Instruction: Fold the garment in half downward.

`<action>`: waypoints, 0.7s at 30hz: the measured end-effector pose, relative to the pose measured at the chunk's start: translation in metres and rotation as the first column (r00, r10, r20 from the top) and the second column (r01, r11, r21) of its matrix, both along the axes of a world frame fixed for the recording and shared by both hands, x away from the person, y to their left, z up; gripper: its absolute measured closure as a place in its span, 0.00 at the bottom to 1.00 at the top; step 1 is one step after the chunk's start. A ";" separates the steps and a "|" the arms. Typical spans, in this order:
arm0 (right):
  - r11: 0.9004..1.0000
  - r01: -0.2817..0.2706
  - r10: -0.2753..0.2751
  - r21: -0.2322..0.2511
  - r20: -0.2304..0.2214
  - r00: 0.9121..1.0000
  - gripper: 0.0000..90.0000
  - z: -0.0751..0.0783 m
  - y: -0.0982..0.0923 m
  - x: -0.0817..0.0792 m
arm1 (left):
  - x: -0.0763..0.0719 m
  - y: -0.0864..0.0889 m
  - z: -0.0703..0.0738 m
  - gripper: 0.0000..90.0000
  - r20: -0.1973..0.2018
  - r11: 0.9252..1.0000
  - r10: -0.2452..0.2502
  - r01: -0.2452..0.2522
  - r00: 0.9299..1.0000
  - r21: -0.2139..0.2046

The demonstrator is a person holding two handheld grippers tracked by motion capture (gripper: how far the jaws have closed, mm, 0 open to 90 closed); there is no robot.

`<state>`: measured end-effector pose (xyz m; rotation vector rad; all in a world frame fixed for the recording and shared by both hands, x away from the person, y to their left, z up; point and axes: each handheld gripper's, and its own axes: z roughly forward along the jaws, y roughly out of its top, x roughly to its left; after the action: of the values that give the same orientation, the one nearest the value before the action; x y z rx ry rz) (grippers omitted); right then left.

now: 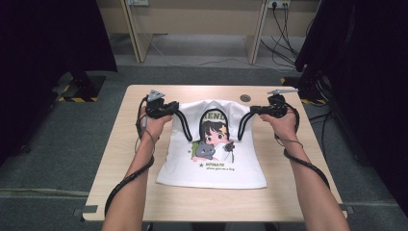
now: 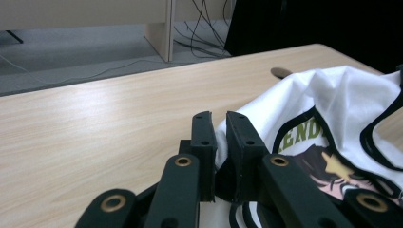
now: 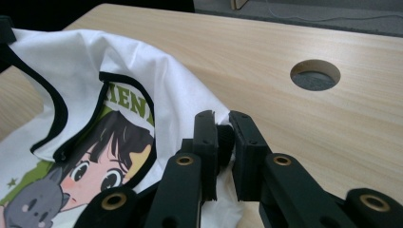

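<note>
A white sleeveless shirt (image 1: 211, 159) with black trim and a cartoon girl print lies on the wooden table (image 1: 144, 144), its lower part flat and its top lifted. My left gripper (image 1: 174, 108) is shut on the shirt's left shoulder; in the left gripper view the jaws pinch white cloth (image 2: 304, 109) between them at my left gripper (image 2: 217, 124). My right gripper (image 1: 253, 110) is shut on the right shoulder; the right gripper view shows cloth (image 3: 119, 71) bunched between the jaws at my right gripper (image 3: 222, 124). Both hands hold the shoulders a little above the tabletop.
A round cable hole (image 1: 245, 98) (image 3: 315, 75) sits in the table behind the shirt, close to the right gripper. Desk legs and cables stand on the grey floor (image 1: 211, 62) beyond the far edge. Bare wood lies left and right of the shirt.
</note>
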<state>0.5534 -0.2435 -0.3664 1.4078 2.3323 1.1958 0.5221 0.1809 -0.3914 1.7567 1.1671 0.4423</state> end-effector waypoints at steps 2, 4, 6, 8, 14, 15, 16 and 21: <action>1.000 -0.010 0.010 -0.024 -0.003 1.000 0.91 -0.005 0.001 -0.002 | -0.002 0.002 -0.007 0.91 -0.018 1.000 0.002 -0.002 1.000 0.013; 0.999 -0.021 0.021 -0.034 -0.010 1.000 0.91 -0.010 0.000 -0.004 | -0.004 0.003 -0.015 0.91 -0.044 1.000 -0.001 0.002 0.999 0.023; 0.999 -0.028 0.027 -0.032 -0.026 0.999 0.91 -0.018 0.000 -0.007 | -0.005 0.004 -0.022 0.91 -0.058 1.000 0.002 0.000 0.998 0.030; 0.999 -0.029 0.028 -0.028 -0.037 0.999 0.91 -0.026 0.000 -0.011 | -0.005 0.004 -0.022 0.91 -0.058 1.000 0.002 0.000 0.998 0.030; 0.998 -0.043 0.041 -0.042 -0.049 0.998 0.91 -0.035 0.000 -0.018 | -0.009 0.005 -0.028 0.91 -0.073 0.997 -0.005 0.010 0.997 0.071; 0.998 -0.043 0.041 -0.042 -0.049 0.998 0.91 -0.035 0.000 -0.018 | -0.012 0.005 -0.031 0.91 -0.082 0.996 -0.012 0.019 0.997 0.086; 0.998 -0.043 0.041 -0.042 -0.049 0.998 0.91 -0.035 0.000 -0.018 | -0.012 0.005 -0.031 0.91 -0.082 0.996 -0.012 0.019 0.997 0.086; 0.997 -0.066 0.064 -0.042 -0.047 0.997 0.91 -0.040 0.001 -0.026 | -0.018 0.004 -0.037 0.91 -0.090 0.994 -0.023 0.033 0.996 0.108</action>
<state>0.5277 -0.2425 -0.4060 1.3692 2.4374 1.1338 0.5039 0.1846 -0.4284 1.9013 1.1981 0.4222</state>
